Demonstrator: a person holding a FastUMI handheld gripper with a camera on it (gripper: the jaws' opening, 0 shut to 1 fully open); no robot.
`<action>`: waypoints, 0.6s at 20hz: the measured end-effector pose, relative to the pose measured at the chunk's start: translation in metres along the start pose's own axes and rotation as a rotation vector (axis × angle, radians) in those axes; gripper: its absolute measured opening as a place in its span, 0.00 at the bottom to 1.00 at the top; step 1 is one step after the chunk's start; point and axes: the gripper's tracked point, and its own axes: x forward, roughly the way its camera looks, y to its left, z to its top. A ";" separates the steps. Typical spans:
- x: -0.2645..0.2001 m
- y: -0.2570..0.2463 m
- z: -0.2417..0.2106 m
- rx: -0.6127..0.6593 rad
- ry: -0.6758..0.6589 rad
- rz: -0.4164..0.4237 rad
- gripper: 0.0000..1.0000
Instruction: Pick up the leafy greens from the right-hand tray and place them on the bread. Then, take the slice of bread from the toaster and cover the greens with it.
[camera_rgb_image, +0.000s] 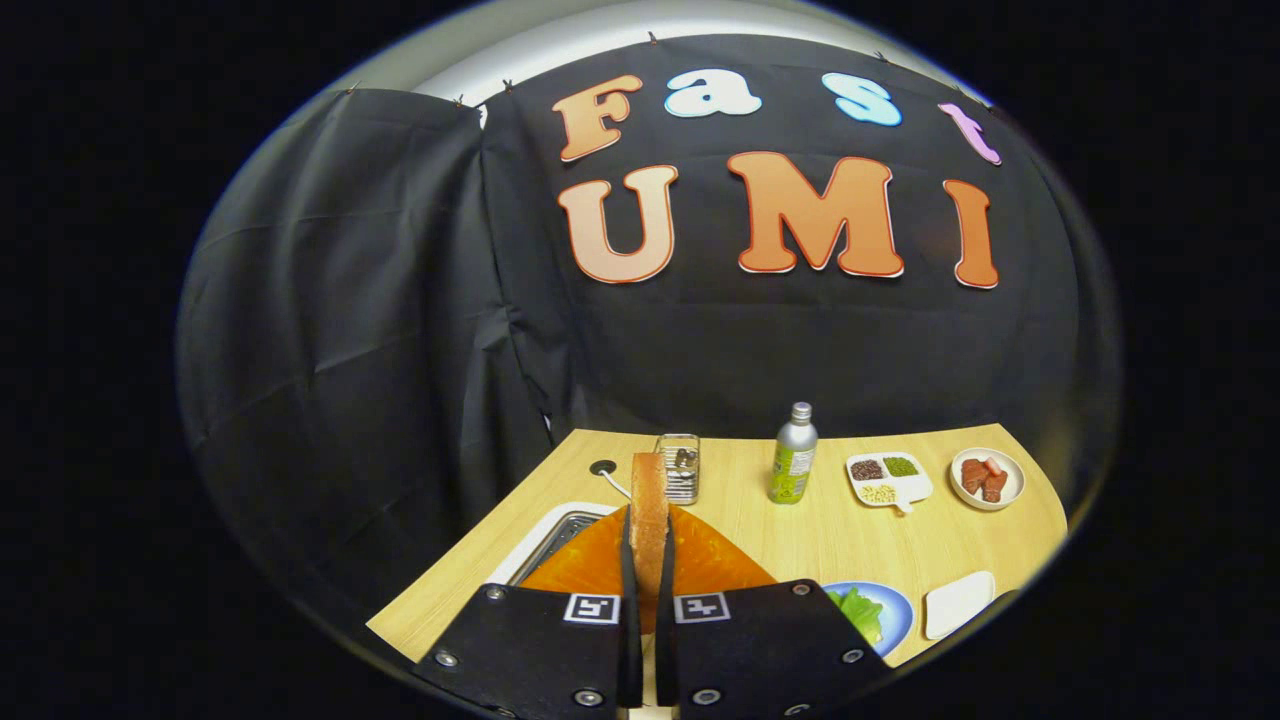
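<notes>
Nearest us, our gripper (648, 560) is clenched on a slice of bread (648, 515), both black fingers pressing its flat faces. The slice stands upright on edge, golden-brown crust toward us, above an orange toaster (715, 562). Just right of the fingers, crinkled leafy greens (860, 610) lie on a blue plate (897, 612). Beyond, on the wooden table (850, 535), stands a metal bottle (793, 455).

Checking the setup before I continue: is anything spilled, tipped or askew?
Nothing stands out. The gripper is shut on an upright brown bread slice; the metal bottle stands upright; leafy greens sit on the blue plate.
</notes>
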 end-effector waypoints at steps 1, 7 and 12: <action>-0.001 -0.009 -0.003 0.001 0.006 -0.011 0.05; -0.006 -0.054 -0.019 0.007 0.033 -0.069 0.05; -0.003 -0.081 -0.047 -0.004 0.075 -0.099 0.06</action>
